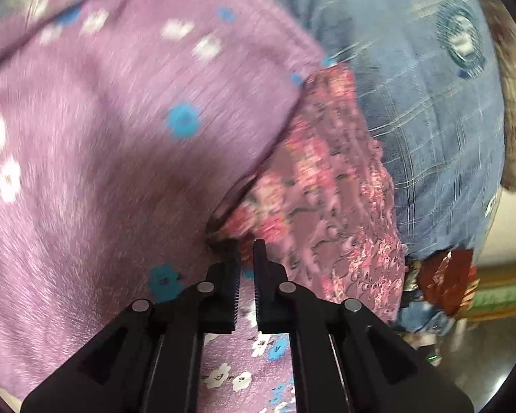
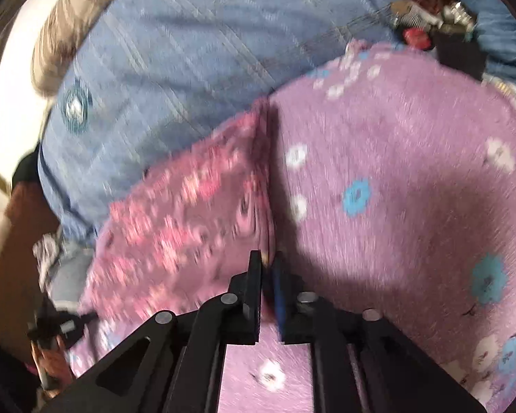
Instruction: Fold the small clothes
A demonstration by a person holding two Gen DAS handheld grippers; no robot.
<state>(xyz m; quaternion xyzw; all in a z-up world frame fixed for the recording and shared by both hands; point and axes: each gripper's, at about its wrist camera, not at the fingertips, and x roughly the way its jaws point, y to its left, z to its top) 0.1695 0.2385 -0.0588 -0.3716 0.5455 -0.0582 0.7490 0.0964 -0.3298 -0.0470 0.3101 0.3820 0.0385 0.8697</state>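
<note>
A lilac garment [image 1: 86, 144] printed with blue and white flowers fills the left wrist view and the right side of the right wrist view [image 2: 395, 172]. A pink floral cloth [image 1: 326, 179] lies beside and partly under it, also in the right wrist view [image 2: 189, 213]. My left gripper [image 1: 246, 251] is shut on the lilac garment's edge where it meets the pink cloth. My right gripper [image 2: 268, 261] is shut on the lilac garment's folded edge. Both views are blurred by motion.
A blue checked bedsheet [image 1: 430, 103] lies under the clothes, also in the right wrist view [image 2: 172, 51]. A dark red patterned item [image 1: 443, 278] sits at the sheet's edge. A grey-brown blanket [image 2: 62, 34] lies at the upper left.
</note>
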